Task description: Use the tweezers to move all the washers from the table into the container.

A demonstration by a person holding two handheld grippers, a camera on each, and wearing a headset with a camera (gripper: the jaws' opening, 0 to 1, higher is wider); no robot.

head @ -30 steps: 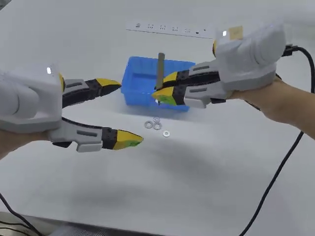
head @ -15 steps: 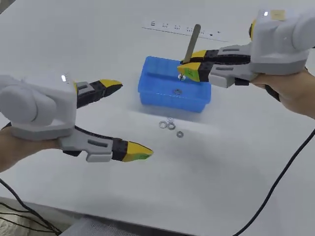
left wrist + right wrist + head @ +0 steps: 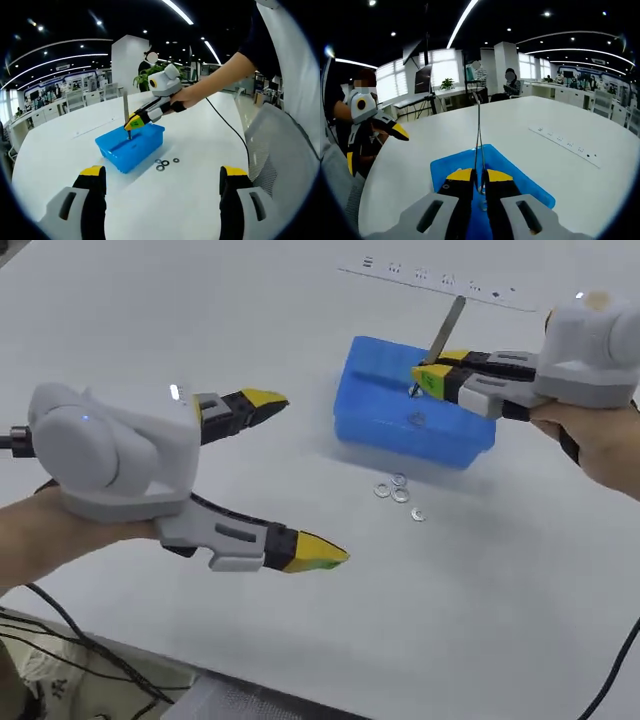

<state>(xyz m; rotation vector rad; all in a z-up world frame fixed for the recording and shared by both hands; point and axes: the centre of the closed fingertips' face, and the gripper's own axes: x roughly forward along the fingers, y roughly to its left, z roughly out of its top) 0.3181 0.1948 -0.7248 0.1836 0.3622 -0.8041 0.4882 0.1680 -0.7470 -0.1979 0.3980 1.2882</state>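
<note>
Right gripper [image 3: 432, 380] pinches my tweezers [image 3: 447, 325] tip-down over the blue container [image 3: 372, 430]; loose washers [image 3: 399, 490] lie on the bench [image 3: 480, 590] just nearer me, right of my spread left gripper [image 3: 315, 478].

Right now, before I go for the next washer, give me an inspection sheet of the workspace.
Surface: white table.
Job's things: blue container holding one washer; four washers on the table beside it; tweezers tilted over the container.
Clutter: power strip behind the container.
Grippers: left gripper open, empty; right gripper shut on the tweezers.
Cables: one cable at the right edge; more cables below the near table edge.
Surroundings: open office with desks and people.
</note>
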